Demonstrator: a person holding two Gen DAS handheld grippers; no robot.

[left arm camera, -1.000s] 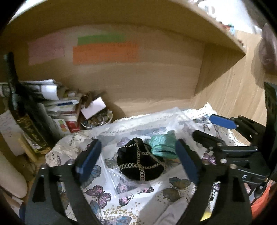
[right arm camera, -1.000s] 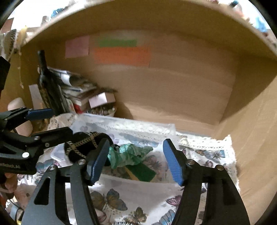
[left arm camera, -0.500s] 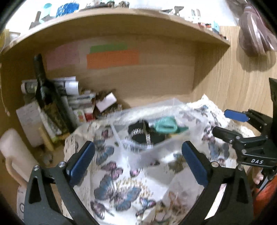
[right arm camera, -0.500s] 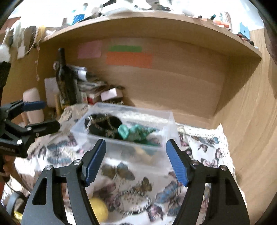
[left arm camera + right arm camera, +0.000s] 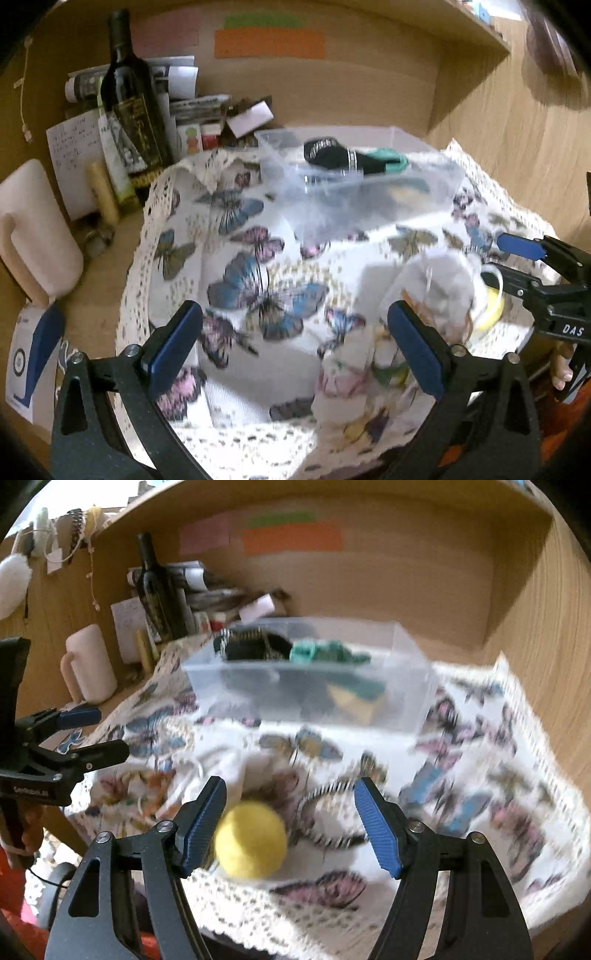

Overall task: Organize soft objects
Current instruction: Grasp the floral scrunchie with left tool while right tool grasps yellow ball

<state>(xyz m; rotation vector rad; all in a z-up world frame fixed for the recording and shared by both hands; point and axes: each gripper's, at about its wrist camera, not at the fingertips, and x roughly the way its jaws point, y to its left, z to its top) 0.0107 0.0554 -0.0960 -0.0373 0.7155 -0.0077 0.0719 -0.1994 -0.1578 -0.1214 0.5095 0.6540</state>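
Ball: a round, fuzzy yellow ball (image 5: 251, 843) is seen on the butterfly-print cloth (image 5: 461, 797), near the front edge of the desk; being round, it shows no long axis.
Bin: a clear plastic bin (image 5: 310, 698) is set further back on the cloth, long side across the view, with a black chained item (image 5: 251, 646) and crumpled teal fabric (image 5: 325, 651) inside.
Right hand-held gripper (image 5: 291, 825): jaws are held apart around the ball, pads not pressing.
Left hand-held gripper (image 5: 291, 349): jaws are spread wide over bare cloth, nothing gripped.
White bundle (image 5: 439, 284): soft, blurred.
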